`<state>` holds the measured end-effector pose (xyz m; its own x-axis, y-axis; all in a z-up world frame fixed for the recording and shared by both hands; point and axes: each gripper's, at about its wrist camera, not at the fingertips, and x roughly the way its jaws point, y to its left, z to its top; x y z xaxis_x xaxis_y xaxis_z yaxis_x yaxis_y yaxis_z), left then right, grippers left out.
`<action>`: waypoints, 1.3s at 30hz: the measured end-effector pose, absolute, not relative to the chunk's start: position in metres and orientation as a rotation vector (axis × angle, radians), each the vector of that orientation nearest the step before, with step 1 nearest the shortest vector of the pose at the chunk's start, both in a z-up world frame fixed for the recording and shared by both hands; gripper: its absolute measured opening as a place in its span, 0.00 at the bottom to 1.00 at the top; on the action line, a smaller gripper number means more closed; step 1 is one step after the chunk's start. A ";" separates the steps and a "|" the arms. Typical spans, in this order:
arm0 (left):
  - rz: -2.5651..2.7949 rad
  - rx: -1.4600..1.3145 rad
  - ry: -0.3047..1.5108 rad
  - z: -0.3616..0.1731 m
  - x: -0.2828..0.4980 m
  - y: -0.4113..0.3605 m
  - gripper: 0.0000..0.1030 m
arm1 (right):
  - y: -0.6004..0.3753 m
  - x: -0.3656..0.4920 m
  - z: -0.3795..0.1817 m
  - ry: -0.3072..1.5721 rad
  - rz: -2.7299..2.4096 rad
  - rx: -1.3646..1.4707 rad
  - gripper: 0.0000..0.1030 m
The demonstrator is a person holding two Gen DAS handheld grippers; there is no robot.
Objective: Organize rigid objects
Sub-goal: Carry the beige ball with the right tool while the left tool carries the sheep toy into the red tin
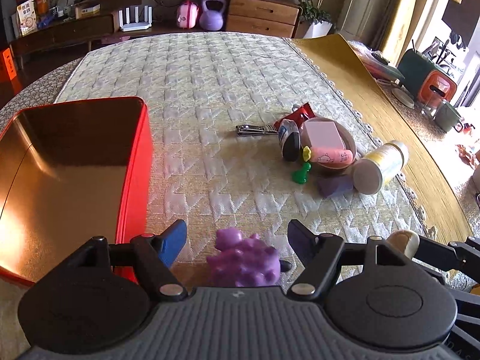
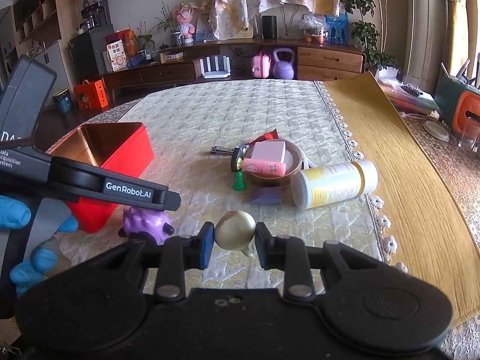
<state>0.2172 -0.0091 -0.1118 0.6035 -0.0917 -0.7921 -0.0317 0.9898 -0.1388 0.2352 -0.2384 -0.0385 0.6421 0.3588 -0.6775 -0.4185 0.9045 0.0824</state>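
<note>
Left gripper (image 1: 237, 240): fingers spread wide, nothing pressed between them; the purple spiky toy (image 1: 244, 259) lies on the tabletop in the gap, clear of both blue pads.
Right gripper (image 2: 234, 244): fingers clamped on a small cream onion-shaped piece (image 2: 235, 230), one pad on each side, its little stem pointing down.
Gloved hand (image 2: 33, 234): blue glove, wrapped around the left tool's handle at the left edge of the right wrist view.
Red tin (image 1: 136, 162): open, red walls, shiny gold inside, nothing visible in it; it stands just left of the purple toy.
Tabletop (image 1: 210, 90): covered in a pale quilted cloth, with a yellow mat (image 1: 360, 90) along its right side.
Cluster to the right: a brown bowl (image 2: 295, 166) holding a pink block (image 1: 324, 135) and a pink tube (image 1: 331, 156); a white-and-yellow bottle (image 1: 379, 168) on its side just beside it; a purple wedge (image 1: 334, 186) and a green pawn (image 1: 301, 174) in front.
Behind the bowl: nail clippers (image 1: 252, 130), a red wrapper (image 1: 301, 112), and a dark-capped bottle (image 1: 288, 141) lying against the bowl's left.
</note>
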 end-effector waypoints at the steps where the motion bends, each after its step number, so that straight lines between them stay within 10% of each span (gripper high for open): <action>1: -0.029 -0.138 0.925 -0.112 0.215 -0.011 0.74 | -0.240 0.235 -0.039 0.752 0.443 -0.081 0.28; 39: 0.117 -0.297 0.939 -0.126 0.205 -0.016 0.61 | -0.260 0.233 -0.044 0.757 0.447 -0.020 0.28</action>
